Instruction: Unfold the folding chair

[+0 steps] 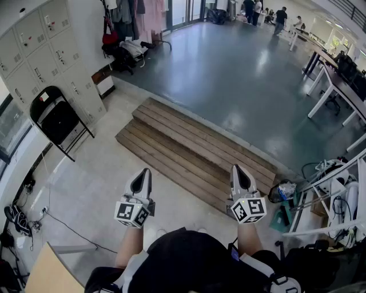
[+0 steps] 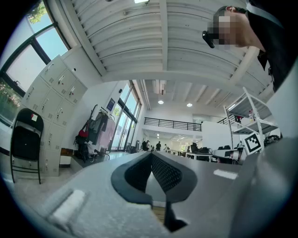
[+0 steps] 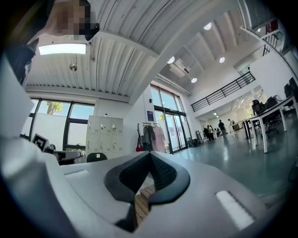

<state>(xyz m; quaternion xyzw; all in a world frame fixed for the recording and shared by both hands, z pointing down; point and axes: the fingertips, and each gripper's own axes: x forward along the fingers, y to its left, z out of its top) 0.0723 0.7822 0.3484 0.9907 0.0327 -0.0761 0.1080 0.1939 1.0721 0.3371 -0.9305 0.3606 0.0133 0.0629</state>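
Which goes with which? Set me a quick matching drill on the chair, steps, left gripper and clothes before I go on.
Things:
1. chair
2. steps
3. left gripper
4. clothes

States or places:
A. shut, nothing between the jaws
B. black, folded, against the lockers
C. hanging at the far wall
D. brown wood, middle of the floor

Pairs: 1-B, 2-D, 3-A, 4-C
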